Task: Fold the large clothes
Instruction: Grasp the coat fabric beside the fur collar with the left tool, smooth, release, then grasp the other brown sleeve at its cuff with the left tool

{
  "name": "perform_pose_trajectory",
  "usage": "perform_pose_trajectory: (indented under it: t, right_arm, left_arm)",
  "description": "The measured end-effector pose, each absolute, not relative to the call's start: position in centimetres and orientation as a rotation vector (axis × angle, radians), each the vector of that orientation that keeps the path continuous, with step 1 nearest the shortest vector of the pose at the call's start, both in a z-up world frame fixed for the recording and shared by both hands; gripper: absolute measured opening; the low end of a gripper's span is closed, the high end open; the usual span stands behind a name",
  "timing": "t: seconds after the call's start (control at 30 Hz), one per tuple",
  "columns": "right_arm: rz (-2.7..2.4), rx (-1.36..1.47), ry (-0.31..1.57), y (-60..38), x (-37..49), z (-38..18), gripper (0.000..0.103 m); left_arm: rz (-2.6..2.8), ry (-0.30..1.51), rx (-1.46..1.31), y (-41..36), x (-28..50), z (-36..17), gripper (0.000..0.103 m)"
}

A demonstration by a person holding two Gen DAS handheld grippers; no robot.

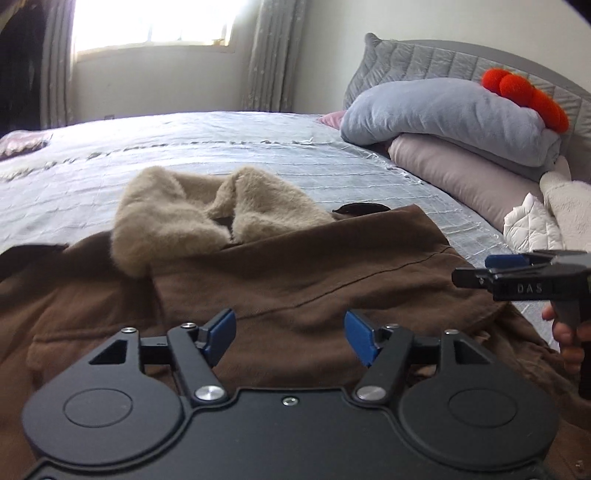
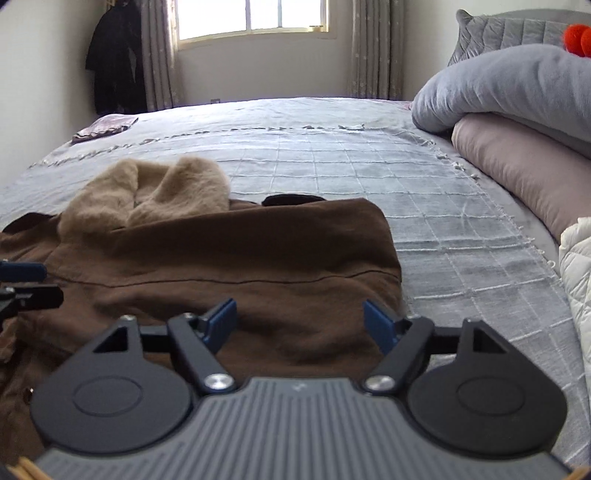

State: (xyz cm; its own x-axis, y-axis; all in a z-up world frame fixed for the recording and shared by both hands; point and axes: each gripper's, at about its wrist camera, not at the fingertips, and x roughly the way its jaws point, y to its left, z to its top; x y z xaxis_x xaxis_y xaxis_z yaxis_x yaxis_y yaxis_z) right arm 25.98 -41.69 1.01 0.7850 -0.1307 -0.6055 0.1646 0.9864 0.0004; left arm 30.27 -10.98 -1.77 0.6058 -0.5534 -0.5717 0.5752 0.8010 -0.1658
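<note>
Left gripper (image 1: 290, 334) and right gripper (image 2: 300, 325) hover level over brown coat (image 1: 295, 280), jaws wide, empty; contact probably none. Fuzzy beige collar (image 1: 192, 210).

A home bedroom: a bed (image 2: 332, 155) with stacked pillows (image 2: 517, 147), curtained window (image 2: 251, 18)

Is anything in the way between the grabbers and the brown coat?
Nothing visible is. The left gripper and right gripper both hover open right over the brown coat, with only air between.
</note>
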Motion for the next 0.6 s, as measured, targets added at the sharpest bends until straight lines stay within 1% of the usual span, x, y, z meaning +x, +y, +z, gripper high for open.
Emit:
perform_pose_trajectory:
  t: [0.03,0.07,0.1,0.13,0.2,0.3,0.47,0.6]
  right_arm:
    - [-0.152,0.057,0.647,-41.0,25.4,1.4,0.085]
    - [-0.146,0.067,0.643,-40.5,24.8,1.8,0.086]
    - [-0.141,0.080,0.640,-40.0,24.2,2.2,0.090]
    - [-0.139,0.094,0.638,-39.5,23.7,2.5,0.094]
    - [-0.148,0.112,0.642,-38.6,22.7,3.2,0.099]
    - [-0.169,0.127,0.641,-37.3,21.3,3.9,0.103]
    - [-0.169,0.131,0.633,-35.7,19.5,4.1,0.103]
    - [-0.183,0.098,0.632,-34.5,18.7,3.9,0.103]
  left_arm:
    - [-0.641,0.660,0.022,-10.1,30.0,-1.4,0.072]
    - [-0.624,0.668,0.012,-9.4,29.6,-1.1,0.080]
    - [-0.602,0.668,0.001,-8.4,29.2,-0.7,0.095]
    - [-0.579,0.659,-0.009,-7.4,28.7,-0.4,0.102]
    - [-0.542,0.638,-0.018,-5.4,27.7,0.4,0.103]
    - [-0.460,0.655,-0.021,-2.4,26.7,0.9,0.103]
    - [-0.319,0.676,-0.110,3.2,25.1,1.5,0.103]
    - [-0.195,0.659,-0.168,7.6,23.8,1.2,0.103]
